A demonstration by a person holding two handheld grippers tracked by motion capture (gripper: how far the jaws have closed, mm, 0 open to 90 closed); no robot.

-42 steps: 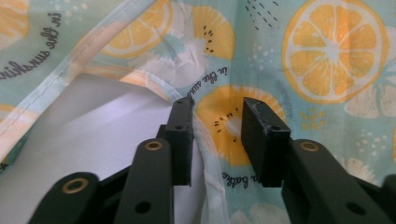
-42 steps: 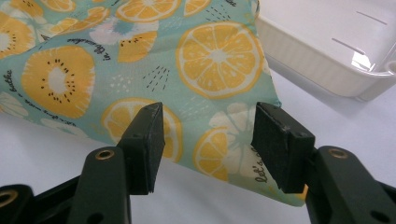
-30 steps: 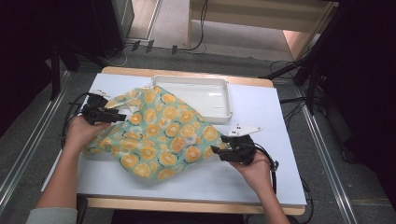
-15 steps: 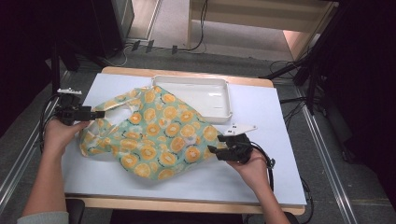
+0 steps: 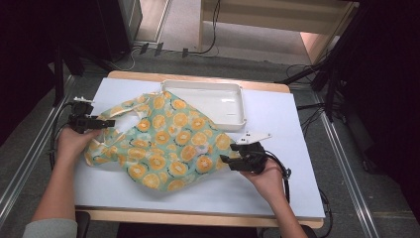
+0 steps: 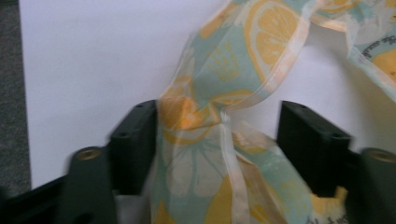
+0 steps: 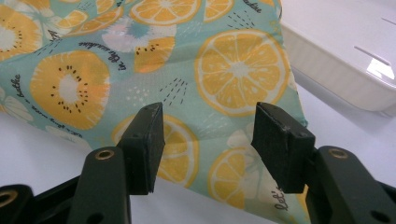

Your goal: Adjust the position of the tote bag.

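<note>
We see the fruit-print bag (image 5: 168, 144) lying flat on the white table (image 5: 297, 148), one corner over the white tray (image 5: 218, 99). The left gripper (image 5: 106, 123) (jaws just been closing) straddles the bag's handle (image 6: 224, 140) without pinching it, while the right gripper (image 5: 225, 161) gapes over the bag's edge.

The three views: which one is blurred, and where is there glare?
Left gripper view: soft motion blur on the bag handle and the left tongs. Right gripper view: sharp print on the bag, bright glare on the white tray. High view: even light on the table, dark surroundings.
</note>
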